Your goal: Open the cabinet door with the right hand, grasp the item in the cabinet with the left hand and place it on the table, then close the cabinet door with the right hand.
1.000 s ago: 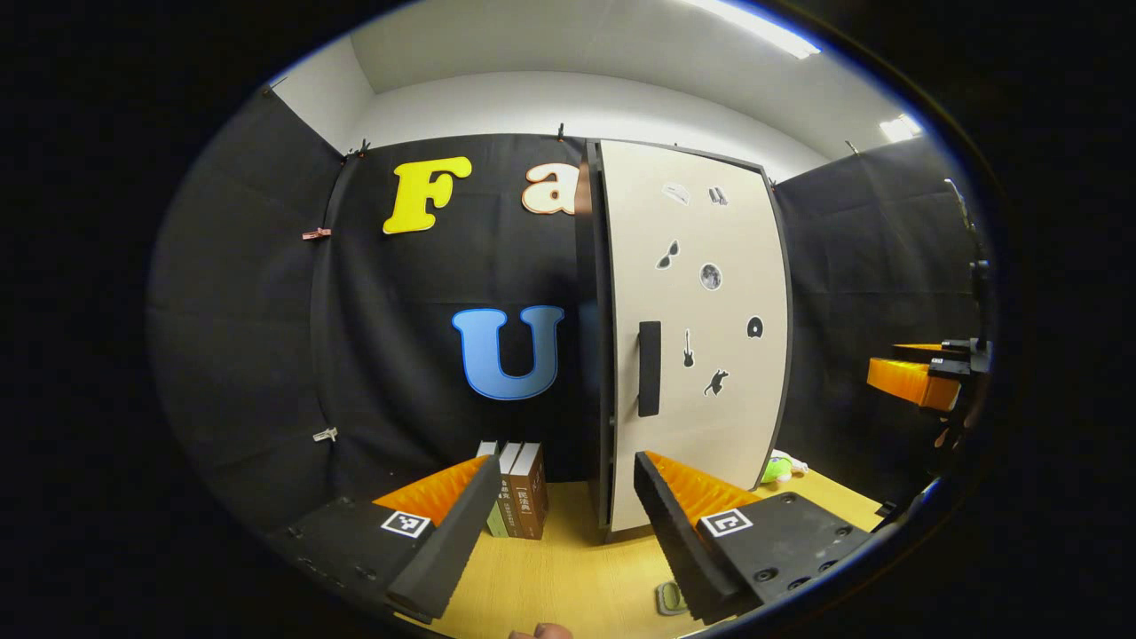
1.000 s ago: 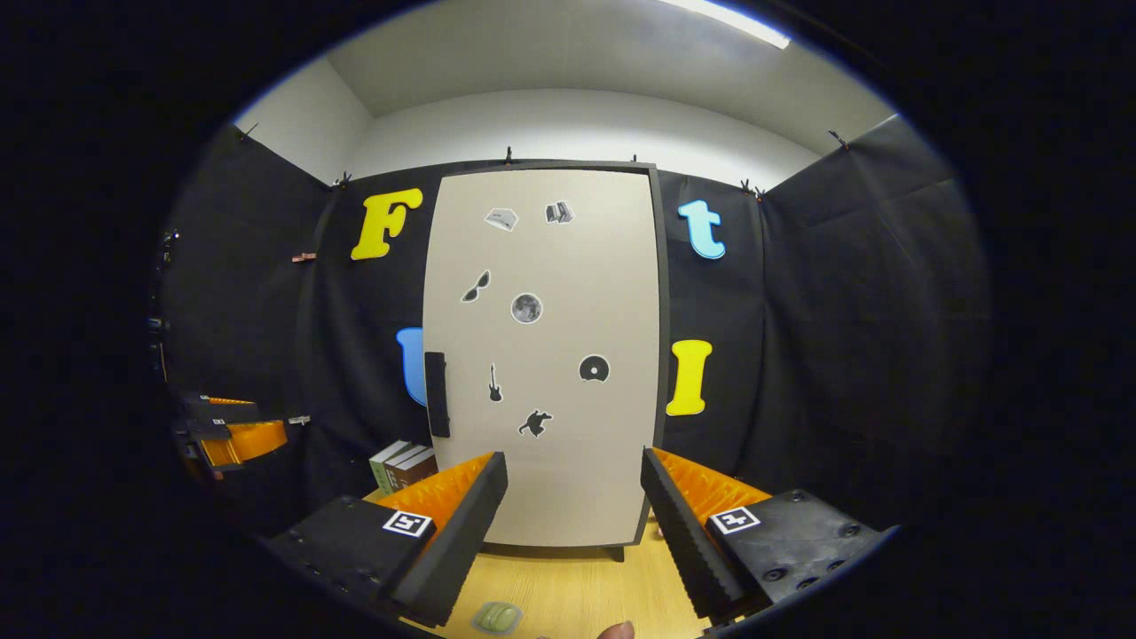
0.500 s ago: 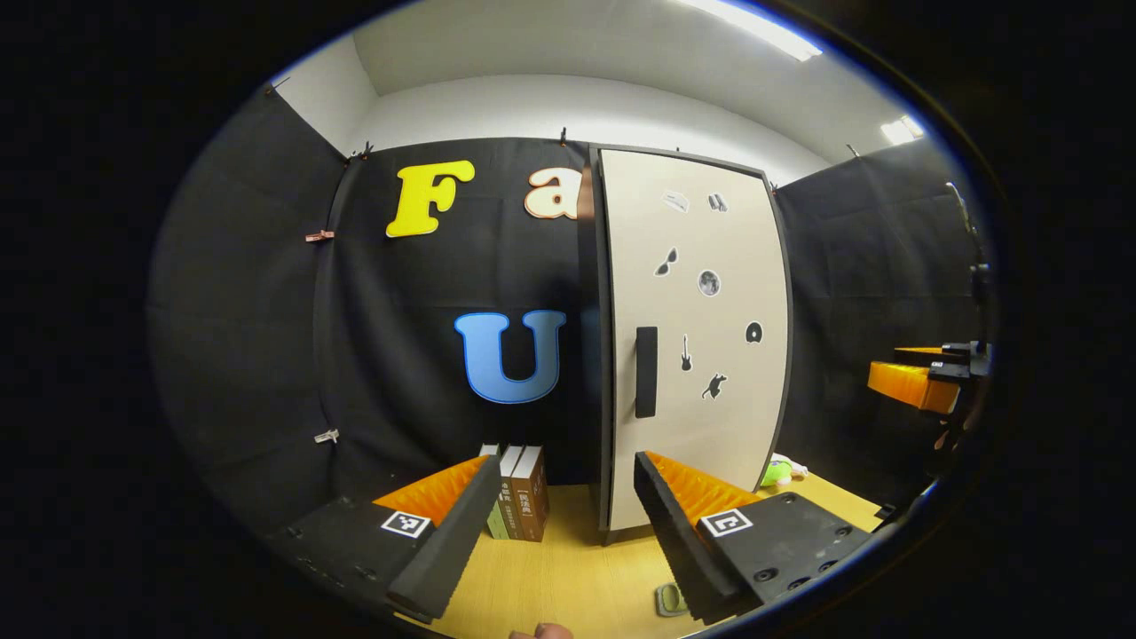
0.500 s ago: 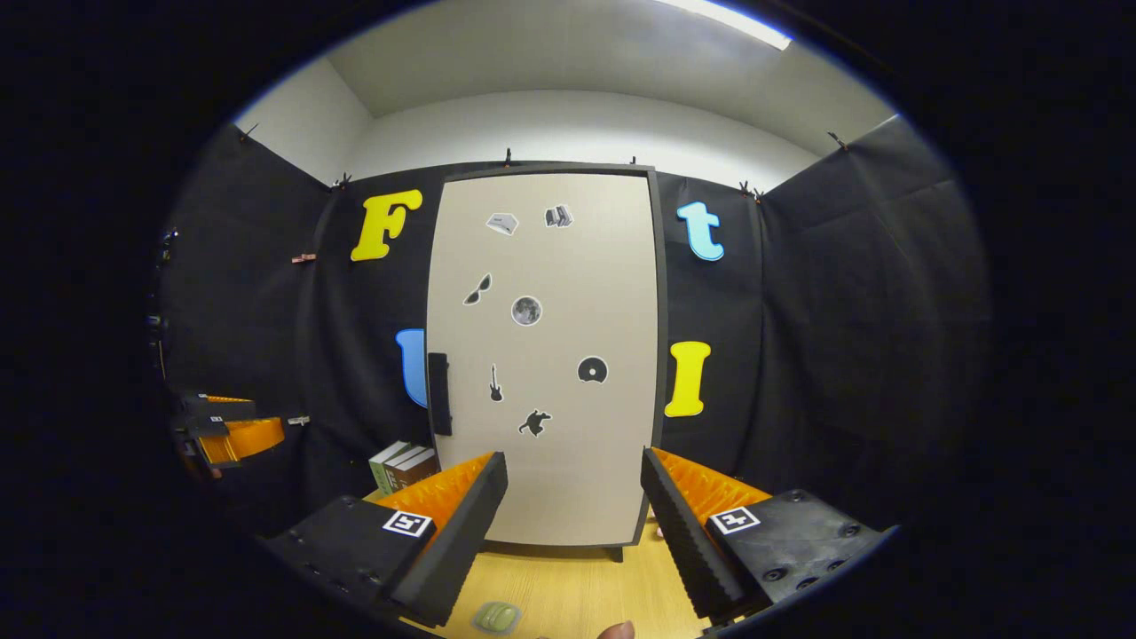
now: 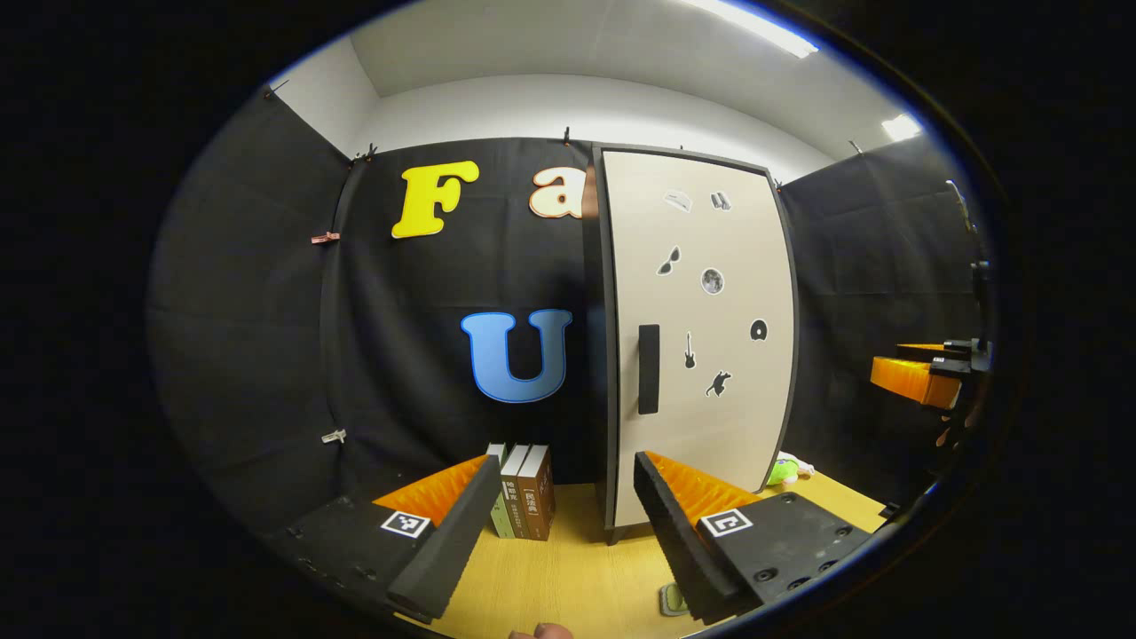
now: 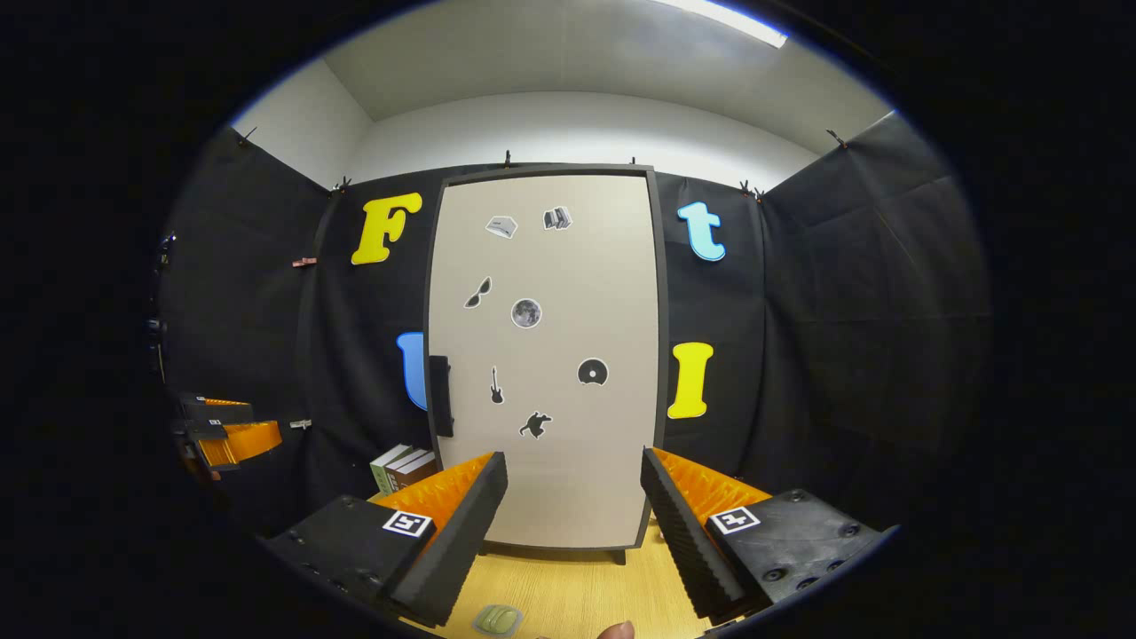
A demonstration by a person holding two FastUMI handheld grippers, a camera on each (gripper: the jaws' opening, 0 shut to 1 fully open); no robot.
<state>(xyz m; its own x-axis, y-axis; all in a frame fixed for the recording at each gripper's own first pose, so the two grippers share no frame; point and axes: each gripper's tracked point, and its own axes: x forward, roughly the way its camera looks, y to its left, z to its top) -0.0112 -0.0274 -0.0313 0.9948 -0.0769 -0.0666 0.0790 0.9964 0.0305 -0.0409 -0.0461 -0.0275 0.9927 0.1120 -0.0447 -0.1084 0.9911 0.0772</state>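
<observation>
We see the cabinet point(image 6: 543, 355) standing upright on the wooden table point(image 6: 577, 595), its pale door point(image 6: 568, 461) closed and flat against the dark frame. In the right gripper view we face the door nearly head on; its dark handle point(image 6: 439, 395) sits on the door's left edge at about mid height, and small stickers point(image 6: 526, 312) are scattered over the panel. The right gripper point(image 6: 572, 519) hangs in front of the lower part of the door with its fingers spread wide apart, holding nothing and touching nothing. A small green object point(image 6: 497, 619) lies on the table just below it.

In the left gripper view we see the cabinet point(image 5: 697, 337) from its left side, the handle point(image 5: 649, 381) facing us. The left gripper point(image 5: 561, 524) is also spread wide and empty, above the table point(image 5: 568, 577). A few books point(image 5: 525, 493) stand upright by the black cloth wall, left of the cabinet. The right gripper point(image 5: 923, 373) shows far off at the right edge

With the door closed, we cannot see the item inside the cabinet
</observation>
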